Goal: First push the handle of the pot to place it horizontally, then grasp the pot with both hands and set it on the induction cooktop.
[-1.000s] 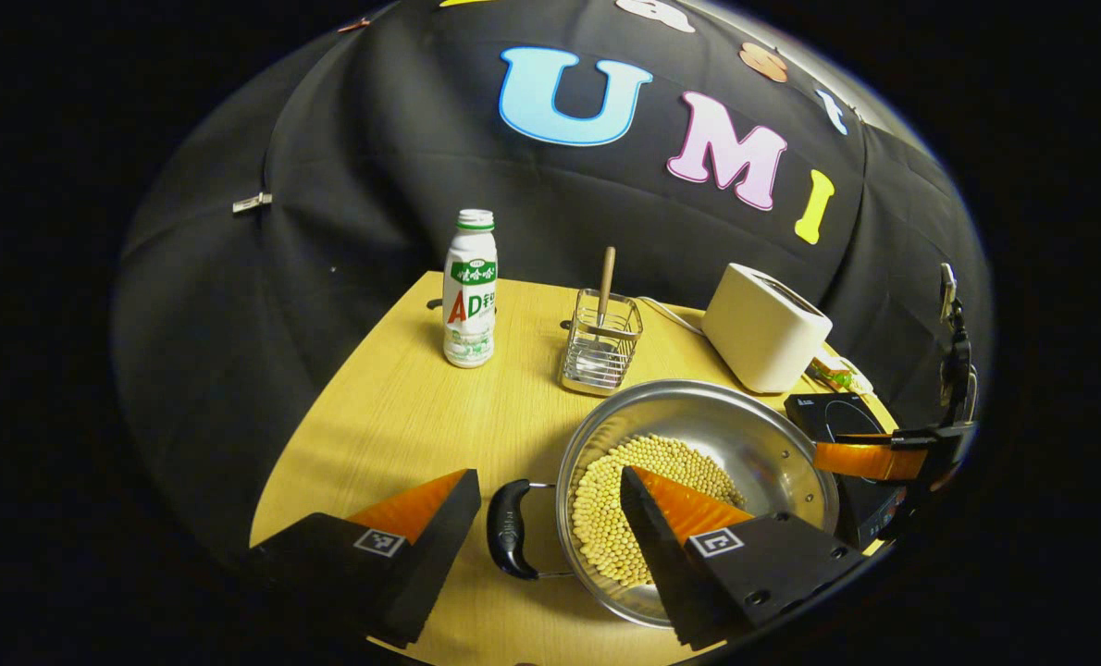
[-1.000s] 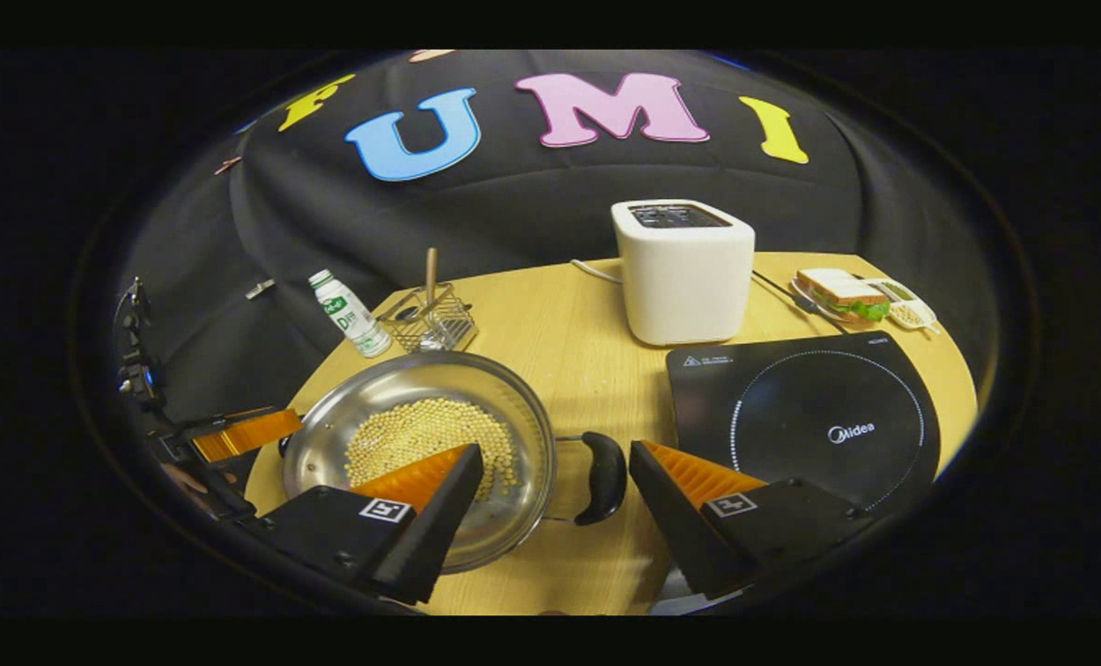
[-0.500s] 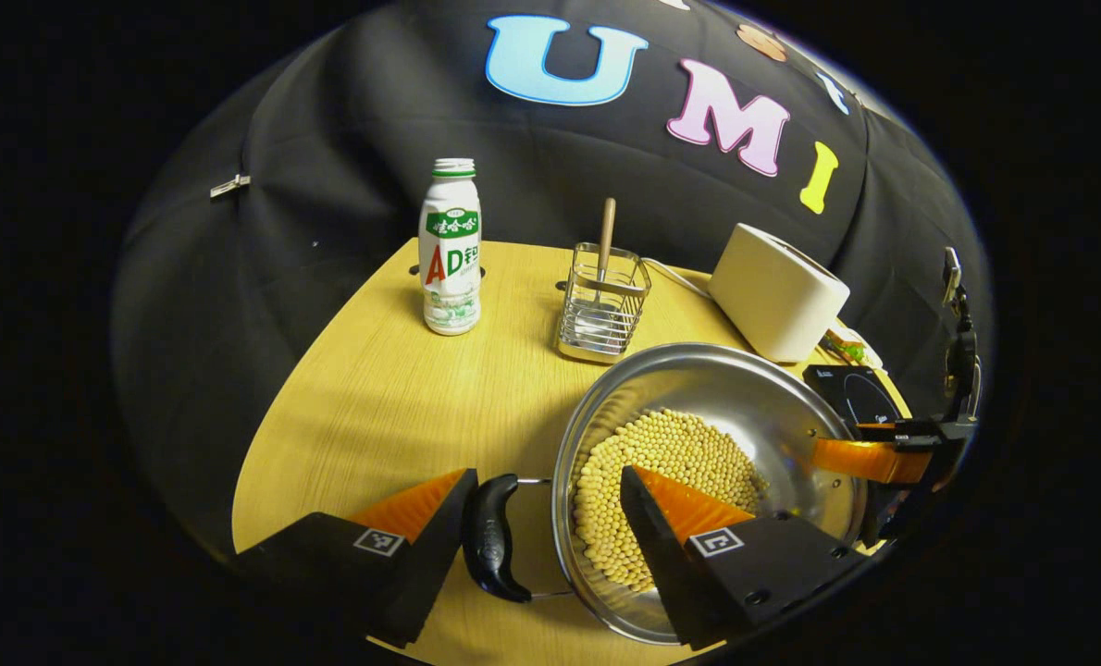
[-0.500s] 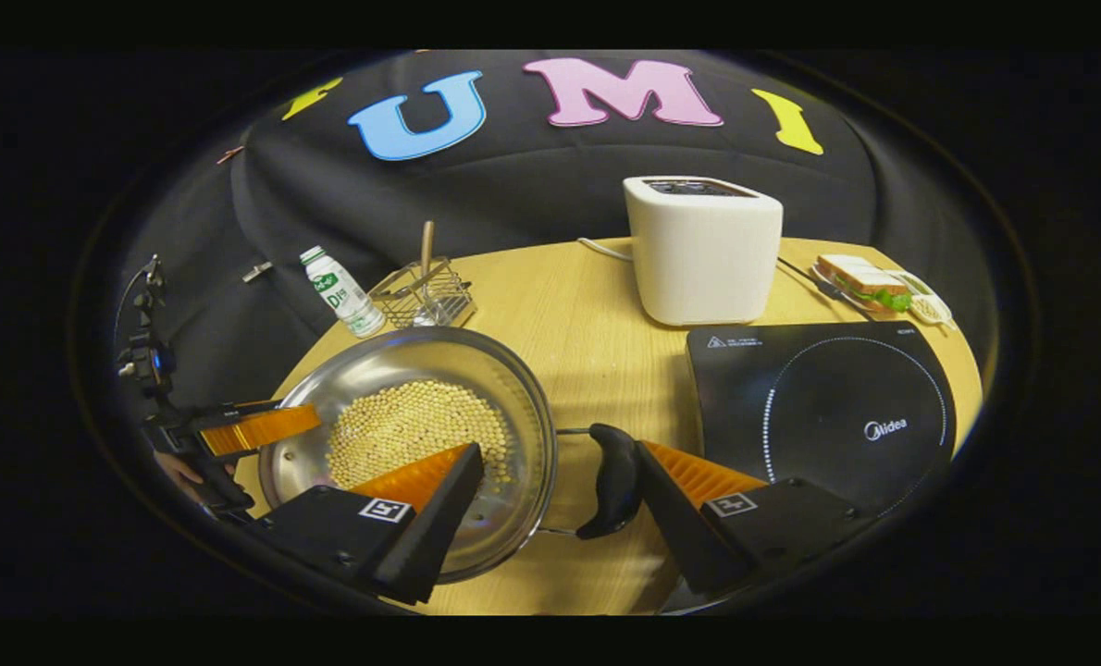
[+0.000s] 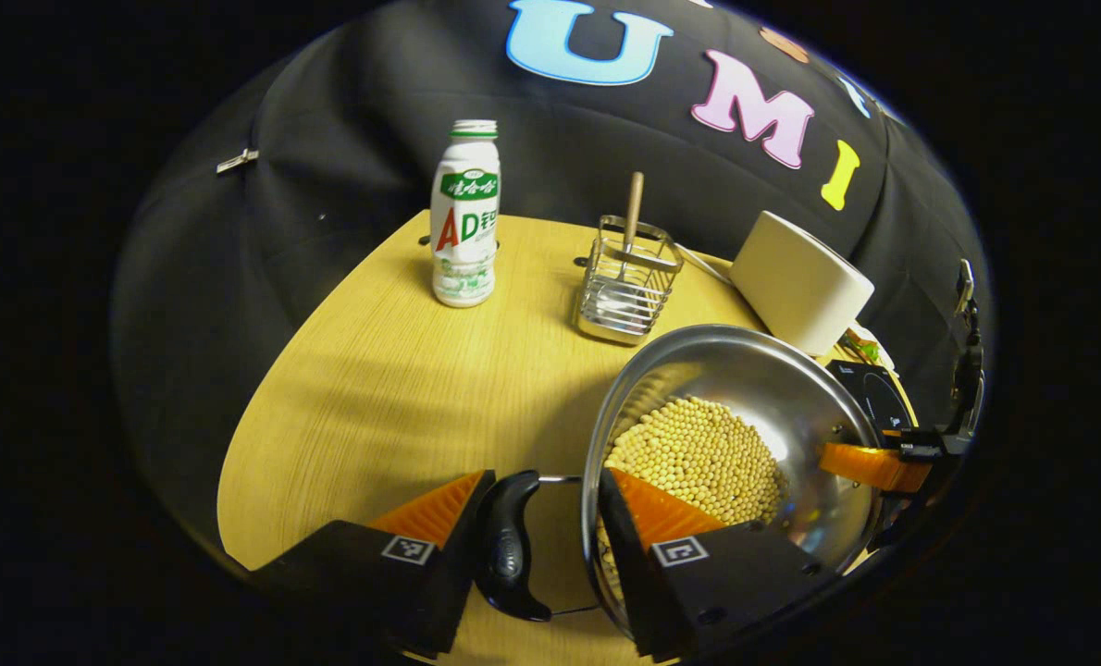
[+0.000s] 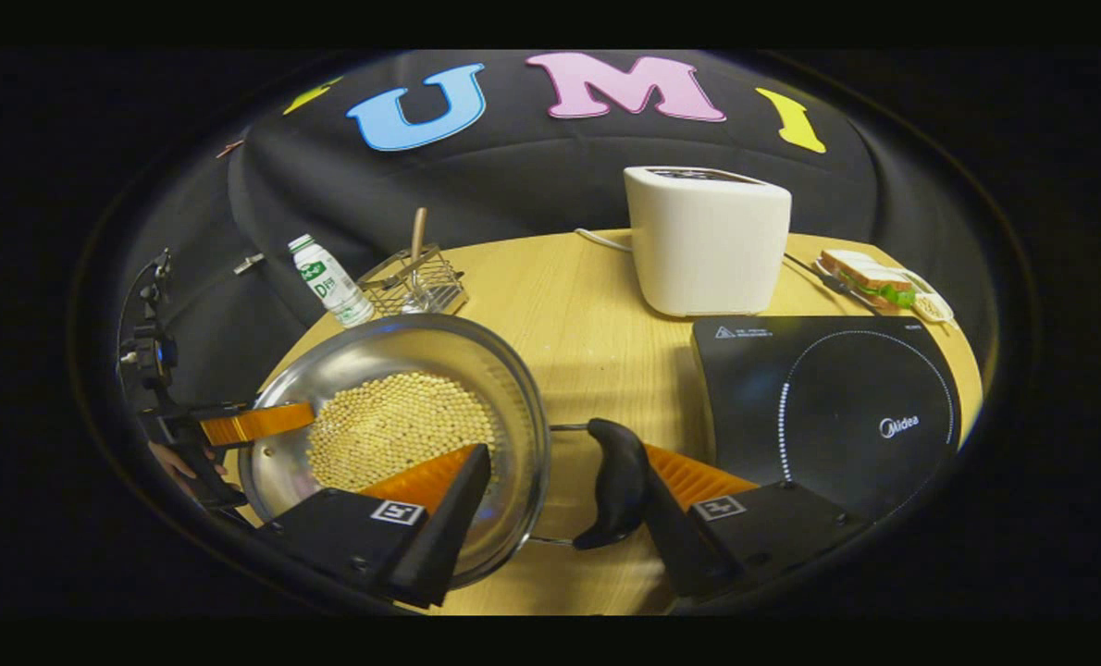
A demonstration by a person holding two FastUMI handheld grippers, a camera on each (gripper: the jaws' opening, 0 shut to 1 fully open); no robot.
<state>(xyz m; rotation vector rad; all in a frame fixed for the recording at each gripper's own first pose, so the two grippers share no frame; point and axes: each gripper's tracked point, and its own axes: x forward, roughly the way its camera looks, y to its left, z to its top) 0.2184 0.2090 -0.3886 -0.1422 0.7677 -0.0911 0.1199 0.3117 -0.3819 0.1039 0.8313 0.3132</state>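
Each hand-held gripper, left [image 5: 537, 532] and right [image 6: 564, 504], straddles a pot [image 6: 402, 435] handle, not clenched. The pot sits at the cooktop's [image 6: 828, 407] nine o'clock on the worktop [image 5: 393, 370].

bottle [image 5: 463, 218]: stood upright at table's [image 5: 384, 398] far edge
wire caddy [image 5: 626, 294]: beside it, wooden-handled utensil [image 5: 633, 209] inside
toaster [image 6: 708, 242]: white, rear centre
sandwich plate [image 6: 870, 280]: right of toaster
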